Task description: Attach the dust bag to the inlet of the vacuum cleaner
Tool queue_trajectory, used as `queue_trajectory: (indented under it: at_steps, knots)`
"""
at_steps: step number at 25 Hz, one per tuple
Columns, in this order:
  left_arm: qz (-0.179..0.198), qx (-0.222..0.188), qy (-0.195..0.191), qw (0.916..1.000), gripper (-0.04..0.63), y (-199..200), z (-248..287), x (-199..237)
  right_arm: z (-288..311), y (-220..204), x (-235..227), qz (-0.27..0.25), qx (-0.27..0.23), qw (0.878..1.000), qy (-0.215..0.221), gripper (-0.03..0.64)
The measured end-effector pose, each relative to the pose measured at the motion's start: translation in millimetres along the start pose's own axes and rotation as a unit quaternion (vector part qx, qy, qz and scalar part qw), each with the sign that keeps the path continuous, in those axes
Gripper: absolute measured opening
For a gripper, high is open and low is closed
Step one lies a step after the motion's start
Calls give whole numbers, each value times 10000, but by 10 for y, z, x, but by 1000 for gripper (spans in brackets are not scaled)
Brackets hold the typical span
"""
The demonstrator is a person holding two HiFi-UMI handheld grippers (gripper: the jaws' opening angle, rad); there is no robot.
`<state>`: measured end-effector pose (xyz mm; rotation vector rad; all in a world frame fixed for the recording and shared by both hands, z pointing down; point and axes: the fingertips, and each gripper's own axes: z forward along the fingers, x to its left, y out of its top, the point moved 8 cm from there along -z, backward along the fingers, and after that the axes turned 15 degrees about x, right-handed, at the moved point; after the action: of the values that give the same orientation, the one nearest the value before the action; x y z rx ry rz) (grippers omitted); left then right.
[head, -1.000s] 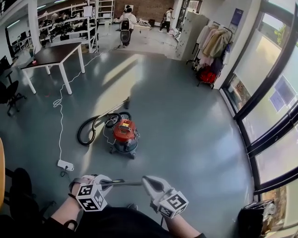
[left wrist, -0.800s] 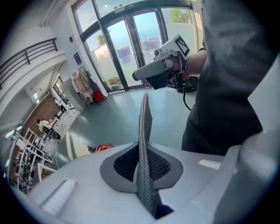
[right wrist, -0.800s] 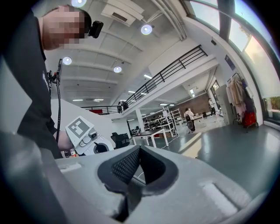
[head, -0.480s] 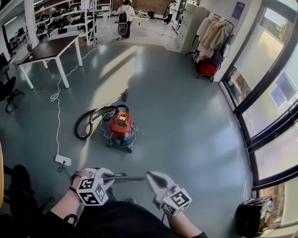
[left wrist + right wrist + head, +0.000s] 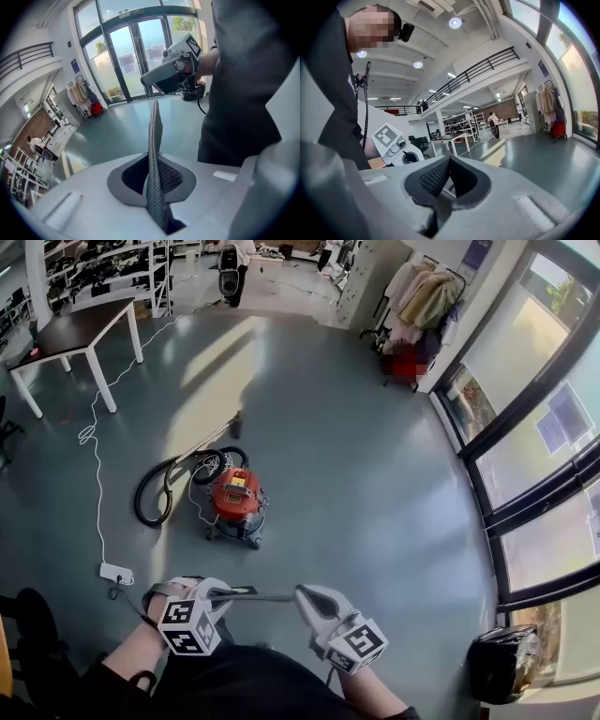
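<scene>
Grey floor. Red vacuum cleaner stands on it, well ahead of both grippers. Left gripper: jaws pinched narrow on a thin grey strip, seen edge-on; cannot tell whether it is the dust bag. Right gripper: jaws together, nothing between.

Daylight floods through the tall windows at the head view's right, throwing pale bands, glare and soft shadows across the glossy floor. Fisheye distortion bends all edges. Dark vignettes ring both gripper views, and ceiling lamps flare.
</scene>
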<state>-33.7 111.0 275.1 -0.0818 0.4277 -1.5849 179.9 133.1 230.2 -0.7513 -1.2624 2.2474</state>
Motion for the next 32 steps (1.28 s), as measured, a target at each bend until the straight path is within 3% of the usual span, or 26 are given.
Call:
queue_trajectory:
  at_steps: [9, 15, 21, 32]
  knots:
    - [579, -90, -292, 9979, 38, -568, 250, 920, 895, 462, -278, 105, 158, 9980, -607, -8]
    - [695, -93, -249, 9972, 37, -773, 464, 1355, 1340, 611, -484, 156, 158, 9971, -721, -8]
    - [516, -14, -260, 9983, 37, -736, 753, 1337, 1516, 500, -836, 68, 147, 9989, -429, -8]
    - [-10, 216, -508, 9985, 37, -752, 1938, 1114, 2026, -230, -1636, -130, 323, 9994, -74, -8]
